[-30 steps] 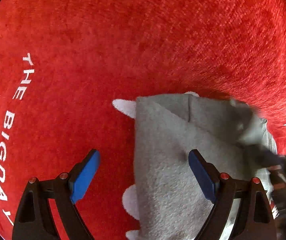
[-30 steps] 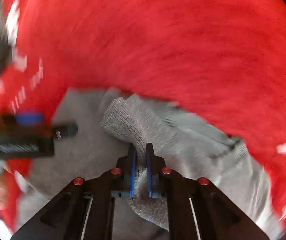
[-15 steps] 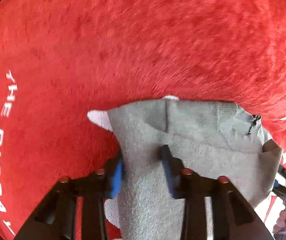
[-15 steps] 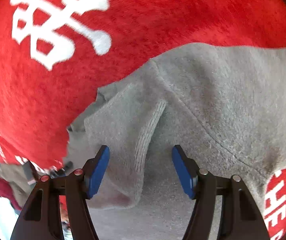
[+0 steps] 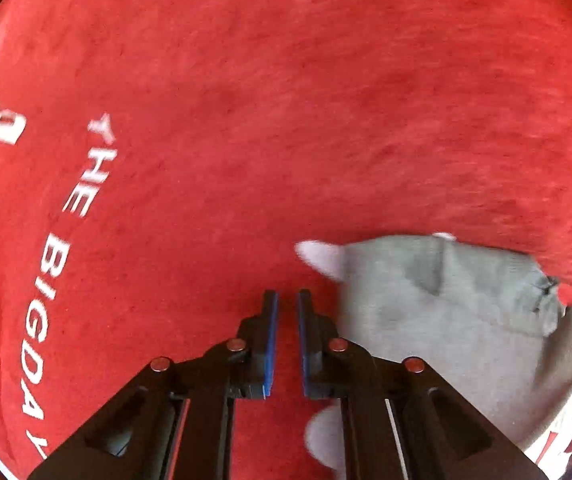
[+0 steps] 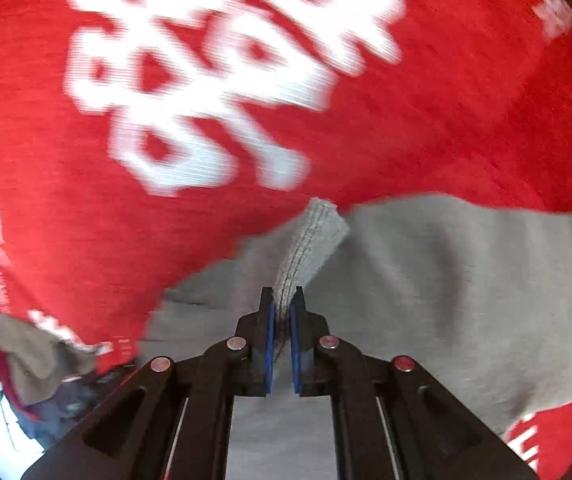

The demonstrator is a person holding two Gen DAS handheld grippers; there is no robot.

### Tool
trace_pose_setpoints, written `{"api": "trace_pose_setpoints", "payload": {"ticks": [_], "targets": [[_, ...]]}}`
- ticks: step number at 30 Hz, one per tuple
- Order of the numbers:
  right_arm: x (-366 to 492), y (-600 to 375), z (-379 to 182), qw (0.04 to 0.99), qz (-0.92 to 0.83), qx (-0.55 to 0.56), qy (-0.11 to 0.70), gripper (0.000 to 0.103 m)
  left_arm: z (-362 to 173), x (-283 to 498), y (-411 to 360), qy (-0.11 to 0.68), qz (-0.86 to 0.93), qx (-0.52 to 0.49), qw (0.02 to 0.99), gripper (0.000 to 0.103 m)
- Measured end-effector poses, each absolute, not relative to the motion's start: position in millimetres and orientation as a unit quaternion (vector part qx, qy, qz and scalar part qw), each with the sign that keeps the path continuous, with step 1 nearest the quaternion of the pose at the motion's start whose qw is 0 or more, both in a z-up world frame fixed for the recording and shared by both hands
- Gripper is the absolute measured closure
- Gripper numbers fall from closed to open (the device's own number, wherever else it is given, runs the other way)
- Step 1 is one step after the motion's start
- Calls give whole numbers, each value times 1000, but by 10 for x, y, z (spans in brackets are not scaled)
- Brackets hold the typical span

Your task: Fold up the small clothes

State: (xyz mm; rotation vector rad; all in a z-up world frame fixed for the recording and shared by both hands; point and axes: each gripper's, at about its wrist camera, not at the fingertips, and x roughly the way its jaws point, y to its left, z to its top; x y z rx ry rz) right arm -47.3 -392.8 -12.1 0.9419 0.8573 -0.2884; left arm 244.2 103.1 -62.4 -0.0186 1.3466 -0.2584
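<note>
A small grey garment (image 5: 445, 320) lies partly folded on a red cloth with white lettering (image 5: 246, 120). In the left wrist view my left gripper (image 5: 287, 300) is shut and empty, hovering over the red cloth just left of the garment's edge. In the right wrist view my right gripper (image 6: 282, 304) is shut on the garment's ribbed cuff (image 6: 309, 248), which stands up from the grey body (image 6: 465, 288). The frames are motion-blurred.
The red cloth (image 6: 86, 220) carries large white characters (image 6: 214, 80). A pile of other clothes (image 6: 26, 360), beige, red and blue, lies at the lower left beyond the cloth's edge.
My left gripper closed, slid left off the garment and now holds nothing. My right gripper went from open over the sleeve to shut on the ribbed cuff.
</note>
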Motion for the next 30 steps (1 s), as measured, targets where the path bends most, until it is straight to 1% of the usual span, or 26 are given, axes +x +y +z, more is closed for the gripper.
{"api": "trace_pose_setpoints", "payload": {"ticks": [1, 2, 3, 4, 5, 6, 8, 10, 14, 16, 17, 18, 19, 20, 21, 24, 25, 26, 30], "targets": [[-512, -3969, -252, 783, -149, 440, 414, 95, -601, 2443, 1054, 622, -115, -12, 774, 92], [-570, -4007, -402, 767, -163, 449, 428, 91, -562, 2437, 1074, 622, -111, -13, 775, 92], [-647, -4036, -520, 752, -169, 466, 435, 93, -513, 2430, 1086, 621, -113, -9, 776, 92], [-777, -4064, -563, 749, -162, 496, 409, 89, -455, 2412, 1077, 620, -122, -7, 775, 91], [-845, -4071, -560, 746, -166, 504, 402, 84, -413, 2393, 1058, 620, -131, -2, 774, 80], [-901, -4044, -523, 742, -171, 509, 401, 81, -360, 2398, 997, 621, -145, 2, 771, 50], [-955, -3954, -411, 742, -176, 496, 416, 63, -280, 2396, 865, 606, -160, 4, 779, 19], [-943, -3797, -193, 765, -172, 443, 434, 60, -170, 2383, 773, 594, -186, 3, 783, 18], [-870, -3473, 92, 804, -129, 367, 451, 60, -271, 2463, 532, 624, -222, -21, 749, 18], [-768, -3297, 71, 803, -105, 358, 464, 60, -399, 2545, 411, 639, -217, -18, 738, 18], [-742, -3240, 47, 801, -97, 357, 471, 60, -512, 2542, 449, 647, -212, -16, 732, 30], [-679, -3177, 17, 799, -93, 356, 476, 60, -608, 2525, 541, 647, -202, -5, 735, 60], [-637, -3125, -20, 796, -91, 356, 482, 60, -587, 2538, 535, 641, -200, 4, 741, 79], [-590, -3059, -58, 792, -91, 359, 485, 60, -544, 2556, 542, 645, -216, -14, 733, 92], [-586, -3063, -100, 788, -90, 368, 485, 60, -461, 2563, 588, 639, -218, -25, 737, 92], [-620, -3140, -119, 785, -98, 389, 472, 59, -384, 2562, 660, 629, -223, -13, 744, 92], [-661, -3205, -130, 781, -106, 398, 469, 52, -409, 2569, 693, 633, -223, -11, 741, 92], [-687, -3282, -172, 774, -117, 412, 466, 48, -444, 2570, 715, 636, -223, -14, 738, 92], [-695, -3651, -440, 739, -140, 504, 425, 48, -502, 2532, 647, 632, -217, -19, 744, 92]]}}
